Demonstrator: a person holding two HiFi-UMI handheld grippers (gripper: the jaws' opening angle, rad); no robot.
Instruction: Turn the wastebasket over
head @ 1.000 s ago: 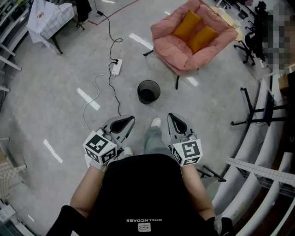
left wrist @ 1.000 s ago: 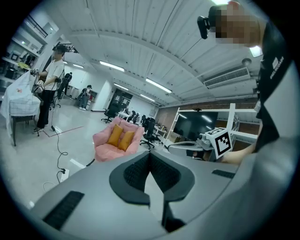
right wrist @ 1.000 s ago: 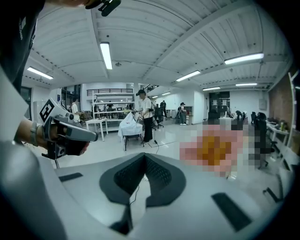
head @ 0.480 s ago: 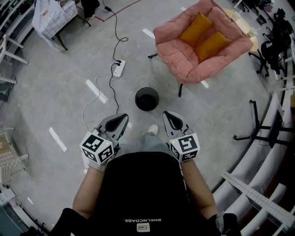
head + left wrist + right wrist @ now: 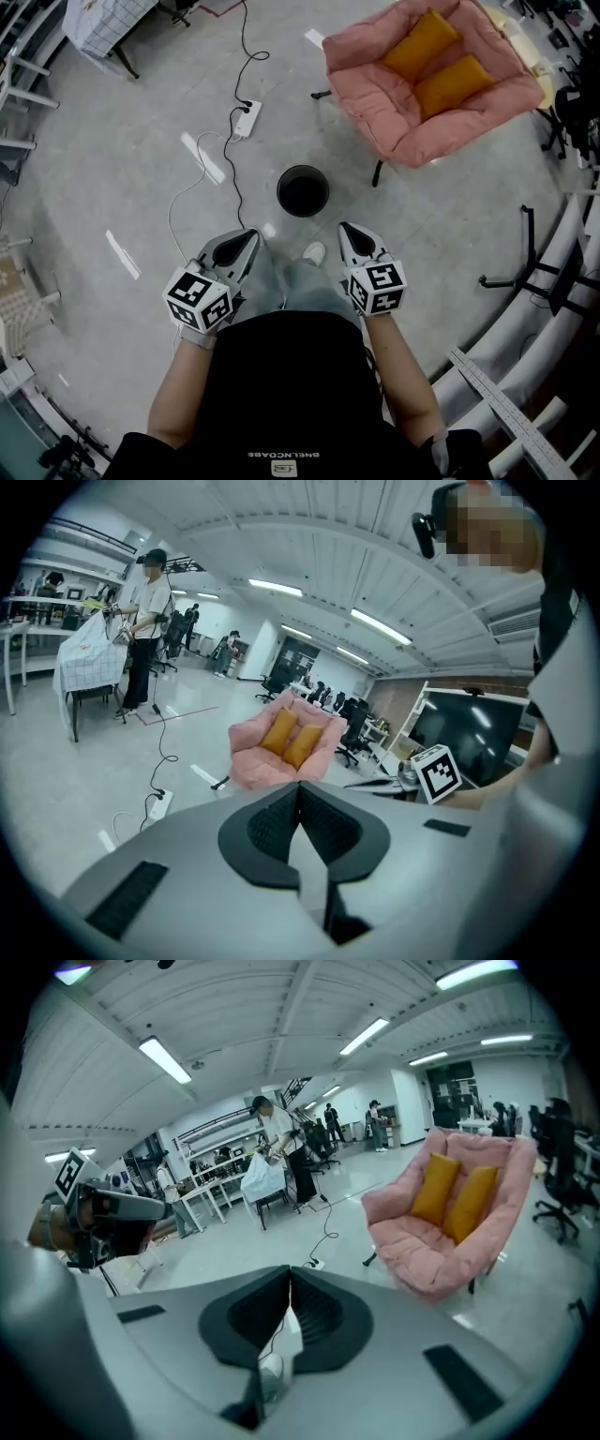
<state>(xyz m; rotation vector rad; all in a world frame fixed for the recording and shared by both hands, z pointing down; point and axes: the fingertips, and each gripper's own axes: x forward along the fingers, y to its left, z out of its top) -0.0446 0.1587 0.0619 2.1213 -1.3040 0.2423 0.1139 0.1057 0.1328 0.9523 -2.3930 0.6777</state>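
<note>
Where the head view looks down, the wastebasket (image 5: 302,190) stands upright ahead of and between the left gripper (image 5: 249,236) and the right gripper (image 5: 345,229), touching neither. Left gripper view: jaws pressed together, empty. Right gripper view: jaws pressed together, empty.

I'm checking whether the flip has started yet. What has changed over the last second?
The person has stepped a little nearer the wastebasket, so the left gripper and right gripper now sit closer to its rim in the head view. Nothing was grasped or released. Unchanged: both grippers shut and empty, the wastebasket upright and untouched, the pink chair in place.
</note>
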